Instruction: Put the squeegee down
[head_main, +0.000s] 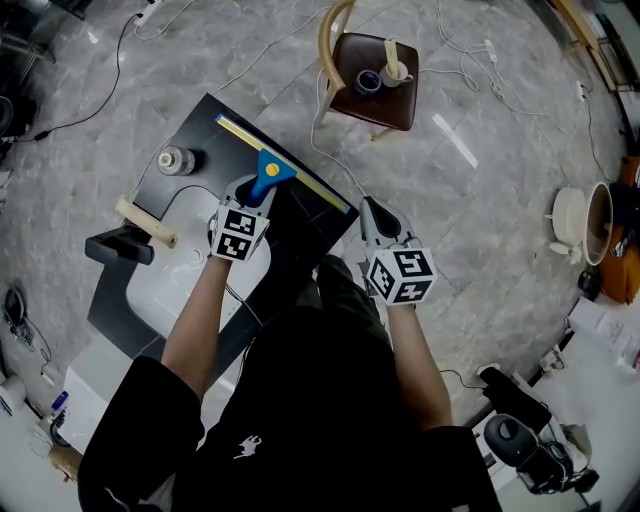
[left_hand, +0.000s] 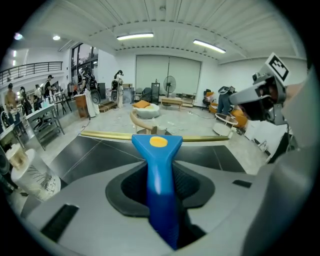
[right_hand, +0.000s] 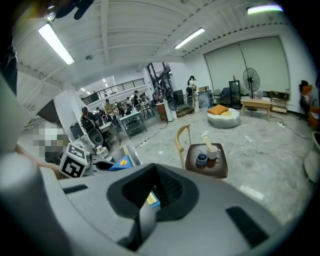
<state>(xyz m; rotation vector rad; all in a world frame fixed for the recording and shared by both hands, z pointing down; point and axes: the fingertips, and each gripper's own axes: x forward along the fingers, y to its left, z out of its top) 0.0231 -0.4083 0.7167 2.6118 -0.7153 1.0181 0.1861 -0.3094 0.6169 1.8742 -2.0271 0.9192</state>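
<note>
Currently, the blue-handled squeegee with a long brass-coloured blade (head_main: 268, 172) is clamped by its handle between the jaws of the left tool (head_main: 252, 198). It is held over the far side of the dark tabletop (head_main: 205, 125), though whether the blade touches it cannot be told. The right tool (head_main: 373, 212) is held near the tabletop's right edge, its jaws closed on nothing.

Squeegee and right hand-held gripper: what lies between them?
Head view: only bare black tabletop lies between the squeegee, clamped in the left hand-held gripper, and the right hand-held gripper.
</note>
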